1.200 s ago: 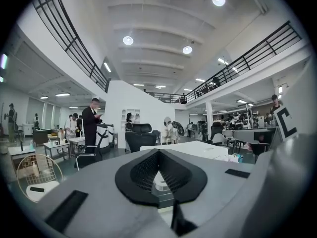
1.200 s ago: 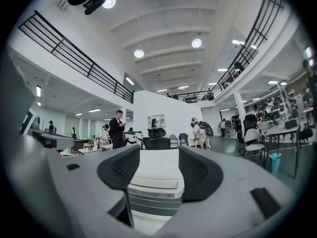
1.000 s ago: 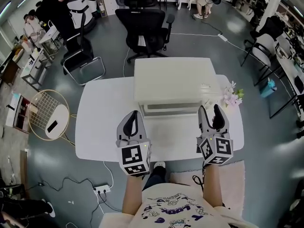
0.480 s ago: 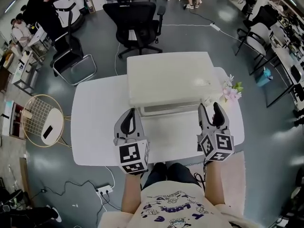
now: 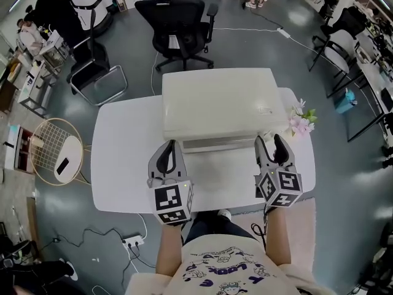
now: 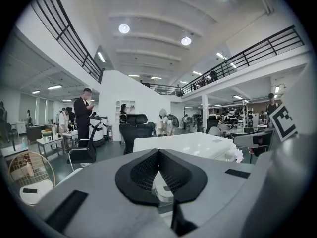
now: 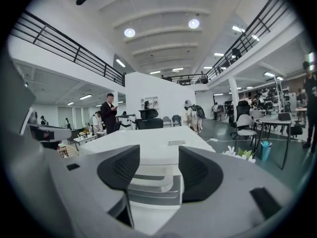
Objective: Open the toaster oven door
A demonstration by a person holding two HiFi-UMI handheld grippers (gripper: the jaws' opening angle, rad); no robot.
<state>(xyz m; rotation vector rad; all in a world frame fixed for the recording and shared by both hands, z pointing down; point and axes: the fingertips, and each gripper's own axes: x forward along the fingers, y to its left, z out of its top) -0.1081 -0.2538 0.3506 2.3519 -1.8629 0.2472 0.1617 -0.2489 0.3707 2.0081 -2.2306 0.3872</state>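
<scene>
1 toaster oven (image 5: pixel 218 103), crosswise, front nearest

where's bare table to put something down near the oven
Bare: the table left of the toaster oven, and the front strip between the left gripper and right gripper. Crowded: the right corner by the flowers.

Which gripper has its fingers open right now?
The right gripper: its fingers stand apart, with the toaster oven front showing in the gap. The left gripper differs: its fingers meet at the tips and hold nothing.
</scene>
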